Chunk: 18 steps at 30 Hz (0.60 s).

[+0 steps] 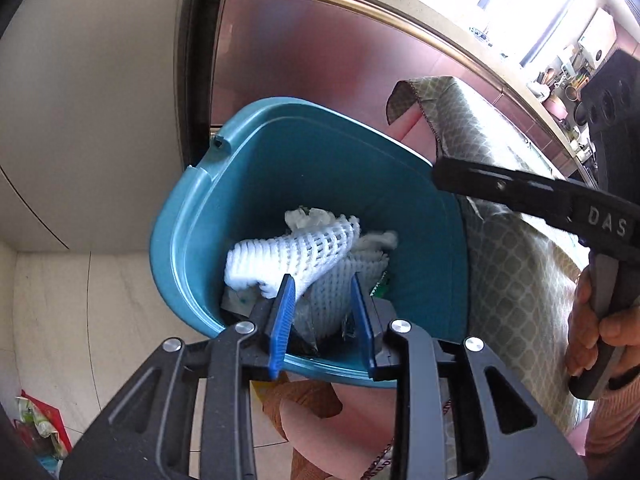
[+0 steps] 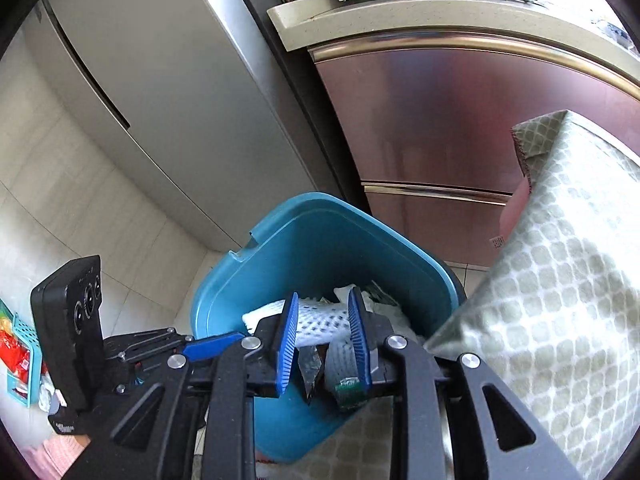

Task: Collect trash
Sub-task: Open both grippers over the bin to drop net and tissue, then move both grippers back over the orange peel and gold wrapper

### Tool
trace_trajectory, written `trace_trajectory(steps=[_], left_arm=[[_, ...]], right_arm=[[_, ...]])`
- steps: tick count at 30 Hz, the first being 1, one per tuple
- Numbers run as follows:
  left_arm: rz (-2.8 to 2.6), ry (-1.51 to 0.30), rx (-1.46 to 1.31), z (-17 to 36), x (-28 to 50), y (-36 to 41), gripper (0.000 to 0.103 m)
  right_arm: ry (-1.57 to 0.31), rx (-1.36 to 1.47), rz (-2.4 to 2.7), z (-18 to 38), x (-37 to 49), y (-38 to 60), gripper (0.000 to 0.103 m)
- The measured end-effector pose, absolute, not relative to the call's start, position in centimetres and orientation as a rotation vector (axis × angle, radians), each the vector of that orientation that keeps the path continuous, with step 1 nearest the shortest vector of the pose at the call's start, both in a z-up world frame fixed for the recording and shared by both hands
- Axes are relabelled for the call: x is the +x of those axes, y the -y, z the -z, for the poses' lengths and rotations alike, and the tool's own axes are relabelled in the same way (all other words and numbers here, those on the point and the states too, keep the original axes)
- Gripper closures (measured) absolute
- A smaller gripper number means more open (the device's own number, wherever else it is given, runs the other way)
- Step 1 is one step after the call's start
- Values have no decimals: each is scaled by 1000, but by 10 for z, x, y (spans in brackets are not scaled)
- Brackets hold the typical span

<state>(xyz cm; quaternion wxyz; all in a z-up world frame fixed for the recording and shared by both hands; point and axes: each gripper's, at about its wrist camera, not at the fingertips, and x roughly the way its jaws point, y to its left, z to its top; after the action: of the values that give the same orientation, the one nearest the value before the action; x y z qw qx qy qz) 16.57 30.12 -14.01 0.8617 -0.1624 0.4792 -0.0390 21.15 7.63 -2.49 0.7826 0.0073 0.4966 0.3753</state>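
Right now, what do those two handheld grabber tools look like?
Each gripper is black, with ribbed blue fingers and silver bolts. The right one's side reads "DAS". The left one carries a black box with three round lenses.

white letters "das", possibly cut off, on the right gripper (image 1: 440, 172) body.
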Motion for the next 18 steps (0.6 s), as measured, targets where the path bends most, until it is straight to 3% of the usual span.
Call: trace_trajectory(steps=[9, 12, 18], left_arm=[[124, -915, -320, 110, 154, -287, 75], [169, -867, -297, 94, 149, -274, 69], [301, -803, -244, 67, 145, -226, 68]], right_arm=[[-1006, 69, -841, 5, 189, -31, 76], [-966, 89, -836, -6, 179, -11, 73], [-901, 175, -766, -22, 160, 55, 73]])
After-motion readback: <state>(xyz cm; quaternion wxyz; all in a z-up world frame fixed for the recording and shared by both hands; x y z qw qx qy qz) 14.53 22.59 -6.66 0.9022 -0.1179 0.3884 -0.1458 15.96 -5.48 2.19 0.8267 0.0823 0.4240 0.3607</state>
